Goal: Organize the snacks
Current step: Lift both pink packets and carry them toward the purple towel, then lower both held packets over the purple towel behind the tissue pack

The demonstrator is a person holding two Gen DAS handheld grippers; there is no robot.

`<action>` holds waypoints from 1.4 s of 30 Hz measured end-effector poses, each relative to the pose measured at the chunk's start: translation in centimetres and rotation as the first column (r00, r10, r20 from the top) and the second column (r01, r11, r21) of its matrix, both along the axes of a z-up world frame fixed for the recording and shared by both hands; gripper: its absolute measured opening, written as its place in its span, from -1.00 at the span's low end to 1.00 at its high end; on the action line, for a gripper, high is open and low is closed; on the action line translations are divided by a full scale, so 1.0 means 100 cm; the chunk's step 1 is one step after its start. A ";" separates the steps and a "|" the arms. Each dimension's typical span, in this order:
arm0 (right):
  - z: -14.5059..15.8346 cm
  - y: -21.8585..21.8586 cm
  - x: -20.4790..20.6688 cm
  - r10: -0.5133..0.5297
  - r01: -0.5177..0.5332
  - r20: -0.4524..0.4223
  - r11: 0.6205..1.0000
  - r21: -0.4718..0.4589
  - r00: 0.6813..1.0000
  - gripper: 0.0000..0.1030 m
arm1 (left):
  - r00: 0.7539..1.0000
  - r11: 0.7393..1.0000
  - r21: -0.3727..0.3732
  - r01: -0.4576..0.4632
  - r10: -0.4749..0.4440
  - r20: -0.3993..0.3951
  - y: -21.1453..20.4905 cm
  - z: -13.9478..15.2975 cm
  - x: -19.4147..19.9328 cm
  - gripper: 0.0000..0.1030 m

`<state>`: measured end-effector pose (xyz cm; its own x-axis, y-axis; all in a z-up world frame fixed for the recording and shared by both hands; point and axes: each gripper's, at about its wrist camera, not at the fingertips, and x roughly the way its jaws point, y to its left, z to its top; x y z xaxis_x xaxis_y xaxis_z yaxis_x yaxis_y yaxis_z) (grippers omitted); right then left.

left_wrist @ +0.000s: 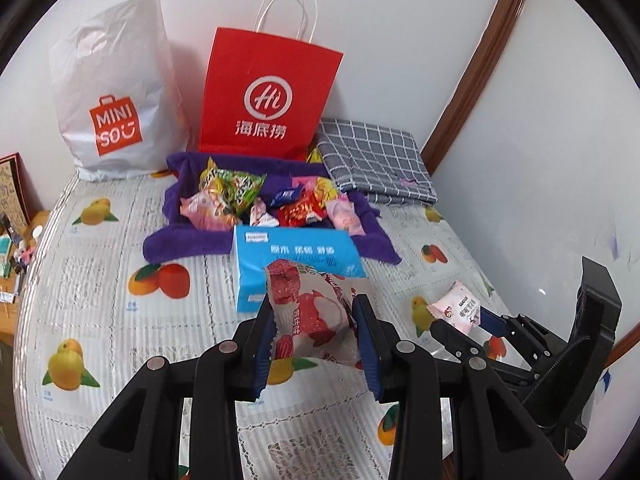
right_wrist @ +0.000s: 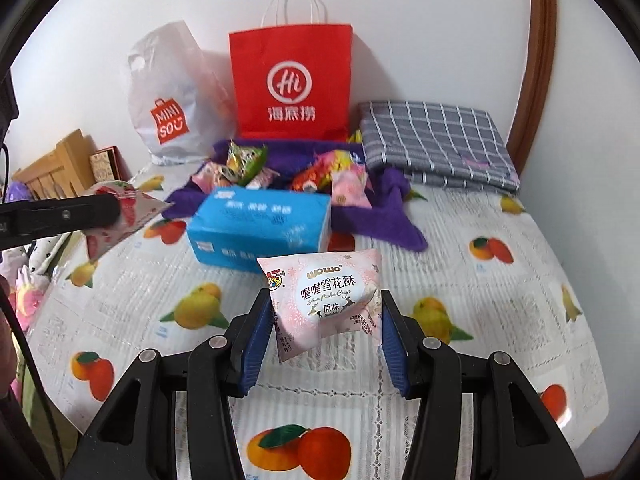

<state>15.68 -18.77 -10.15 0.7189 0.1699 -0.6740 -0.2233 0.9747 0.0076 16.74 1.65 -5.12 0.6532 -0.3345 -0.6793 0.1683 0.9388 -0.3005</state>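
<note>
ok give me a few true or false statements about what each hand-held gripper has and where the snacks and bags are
1. The left hand-held gripper is shut on a lychee-print snack packet. True.
2. The right hand-held gripper is empty. False: it is shut on a pale pink snowflake-crisp packet.
3. The red paper bag with white handles lies flat. False: it stands upright by the wall.
4. A heap of wrapped snacks sits on the purple towel. True.
5. The blue tissue pack is inside the white plastic shopping bag. False: it lies on the fruit-print tablecloth, in front of the towel.
</note>
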 end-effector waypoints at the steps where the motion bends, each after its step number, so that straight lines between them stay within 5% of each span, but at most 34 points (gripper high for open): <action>1: 0.003 0.001 0.001 0.000 0.000 0.000 1.000 0.003 1.000 -0.02 | 1.000 1.000 -0.005 0.003 -0.003 0.001 0.000 0.003 0.001 -0.32; 23: 0.086 0.012 0.044 0.006 -0.017 0.098 0.993 0.114 0.995 -0.02 | 0.998 0.999 -0.020 -0.026 0.027 0.050 0.011 0.051 0.035 -0.32; 42: 0.103 0.025 0.089 0.008 -0.020 0.092 0.991 0.131 0.996 -0.02 | 0.993 0.999 0.008 -0.050 0.049 0.103 0.019 0.072 0.071 -0.32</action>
<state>24.56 -16.32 0.13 0.7728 0.2638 -0.5772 -0.2429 0.9632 0.1150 23.86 3.56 2.08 0.7353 -0.2935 -0.6109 0.1510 0.9497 -0.2745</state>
